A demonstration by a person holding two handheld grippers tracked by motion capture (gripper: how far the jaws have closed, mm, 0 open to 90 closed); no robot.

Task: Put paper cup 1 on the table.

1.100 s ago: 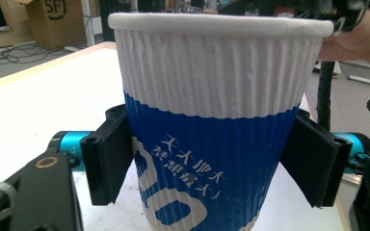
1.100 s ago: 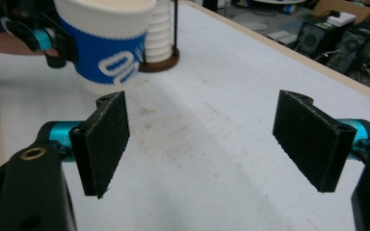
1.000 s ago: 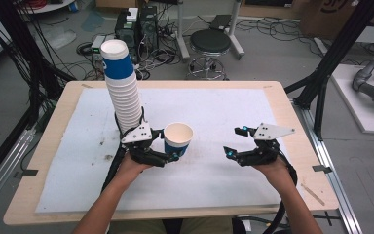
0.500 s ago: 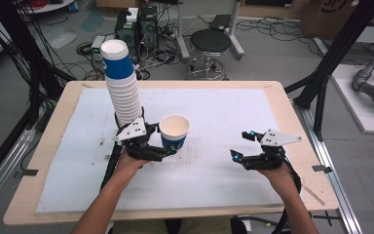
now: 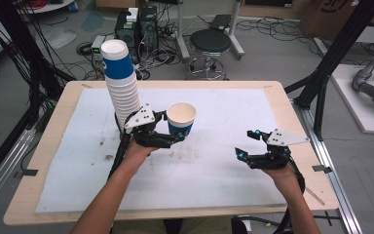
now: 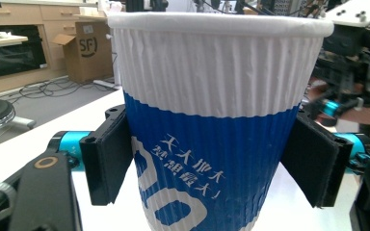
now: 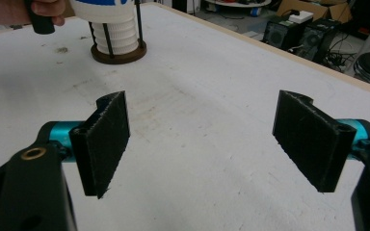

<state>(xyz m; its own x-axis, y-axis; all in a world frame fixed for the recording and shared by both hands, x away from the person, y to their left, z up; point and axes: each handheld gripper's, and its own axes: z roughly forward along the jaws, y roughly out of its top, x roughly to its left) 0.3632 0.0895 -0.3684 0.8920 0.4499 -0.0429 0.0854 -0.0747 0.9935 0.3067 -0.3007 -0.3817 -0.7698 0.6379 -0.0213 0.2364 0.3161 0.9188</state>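
Note:
A white and blue ribbed paper cup stands upright between the jaws of my left gripper, which is shut on its lower blue band. It is held above the white mat, just right of a tall stack of the same cups. In the left gripper view the cup is close up, with both pads pressed on its sides. My right gripper hovers open over the right part of the mat. Its jaws stand wide apart with nothing between them.
The cup stack sits in a round brown base with black rods. A white mat covers the wooden table and has dark smudges near the left hand. A stool and computer cases stand on the floor beyond the far edge.
The left gripper has lifted the cup higher and carried it slightly right. The right gripper has drifted a little right and nearer, still open.

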